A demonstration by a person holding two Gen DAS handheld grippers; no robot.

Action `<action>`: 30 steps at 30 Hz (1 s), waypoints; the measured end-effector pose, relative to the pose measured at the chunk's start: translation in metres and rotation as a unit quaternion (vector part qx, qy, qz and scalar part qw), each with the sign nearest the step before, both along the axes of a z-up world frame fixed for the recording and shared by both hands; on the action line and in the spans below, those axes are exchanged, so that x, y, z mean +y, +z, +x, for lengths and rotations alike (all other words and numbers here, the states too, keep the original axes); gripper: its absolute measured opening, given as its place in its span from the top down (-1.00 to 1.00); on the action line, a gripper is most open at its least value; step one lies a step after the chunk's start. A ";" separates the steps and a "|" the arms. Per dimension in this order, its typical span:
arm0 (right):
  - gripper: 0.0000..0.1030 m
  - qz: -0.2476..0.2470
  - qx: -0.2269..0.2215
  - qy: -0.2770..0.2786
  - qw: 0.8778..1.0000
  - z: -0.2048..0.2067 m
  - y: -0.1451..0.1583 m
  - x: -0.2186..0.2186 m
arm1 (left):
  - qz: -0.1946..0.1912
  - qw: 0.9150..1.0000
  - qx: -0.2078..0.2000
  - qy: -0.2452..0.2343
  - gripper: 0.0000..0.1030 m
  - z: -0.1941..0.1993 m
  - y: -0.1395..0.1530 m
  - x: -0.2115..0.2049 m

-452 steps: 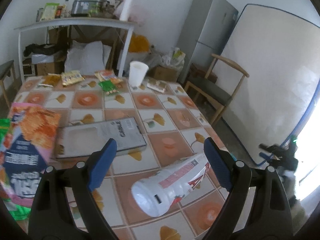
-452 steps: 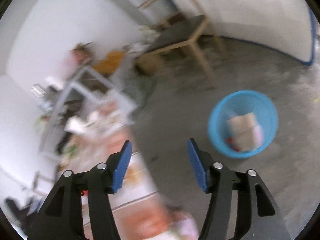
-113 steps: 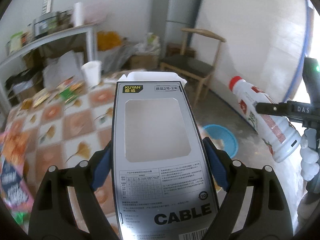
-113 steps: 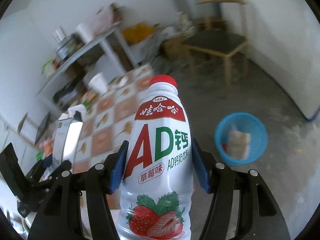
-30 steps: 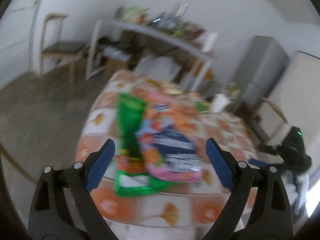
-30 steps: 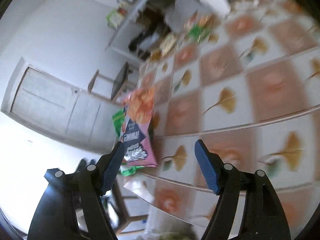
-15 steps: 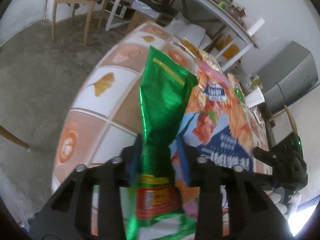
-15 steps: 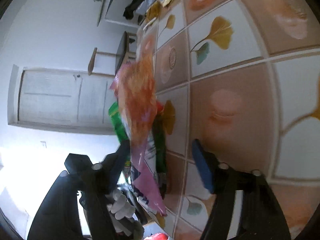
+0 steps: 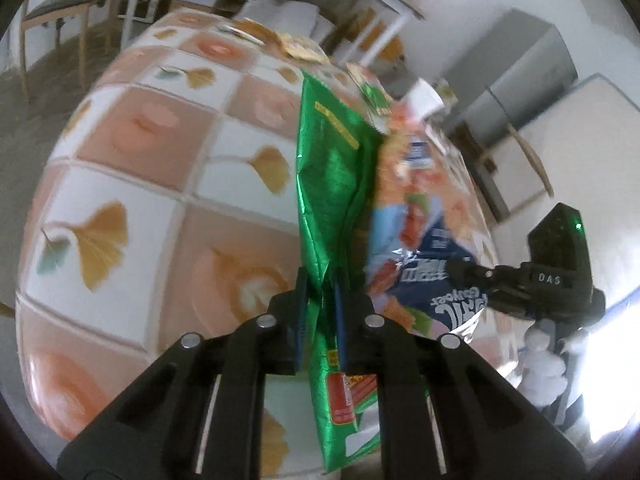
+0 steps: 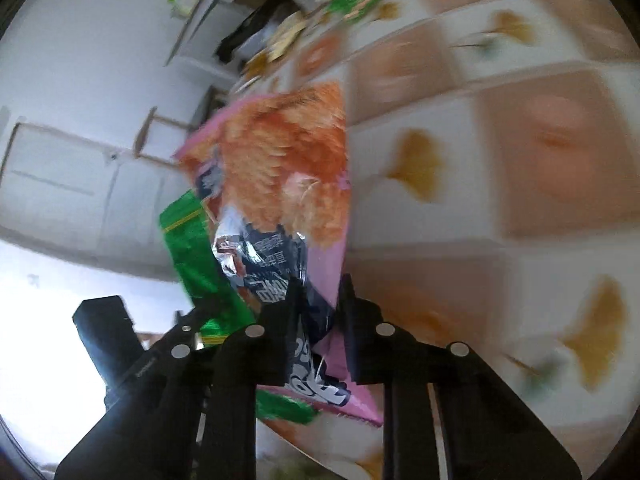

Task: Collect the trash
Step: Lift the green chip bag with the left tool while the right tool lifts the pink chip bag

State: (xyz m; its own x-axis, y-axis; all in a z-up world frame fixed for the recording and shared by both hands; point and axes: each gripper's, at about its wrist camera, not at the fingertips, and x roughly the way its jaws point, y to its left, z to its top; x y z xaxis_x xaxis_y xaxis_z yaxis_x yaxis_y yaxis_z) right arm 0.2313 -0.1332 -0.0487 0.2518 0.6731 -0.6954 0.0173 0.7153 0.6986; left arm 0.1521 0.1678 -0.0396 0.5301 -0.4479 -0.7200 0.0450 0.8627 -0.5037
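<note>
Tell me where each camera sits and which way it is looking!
Left wrist: sits on the left claw, looking forward along its black fingers over the flower-tiled table; the claw pinches the shiny green snack bag, and the other claw shows at right.
Right wrist: sits on the right claw, looking across the same table; it pinches the pink and orange crinkly snack bag, with the left claw at lower left.
Shared: both bags, the table, and each other's claw.
</note>
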 end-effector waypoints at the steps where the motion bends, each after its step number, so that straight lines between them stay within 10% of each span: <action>1: 0.62 0.003 0.001 -0.013 1.000 -0.009 0.000 -0.013 | 0.003 1.000 0.003 -0.004 0.79 -0.003 -0.002 -0.005; 10: 0.62 -0.002 -0.001 -0.046 0.999 -0.032 -0.008 -0.041 | 0.048 0.998 0.029 -0.014 0.32 0.009 -0.008 -0.024; 30: 0.78 0.029 -0.022 -0.066 0.997 -0.031 0.001 -0.047 | 0.090 0.995 0.003 -0.032 0.75 0.008 -0.009 -0.046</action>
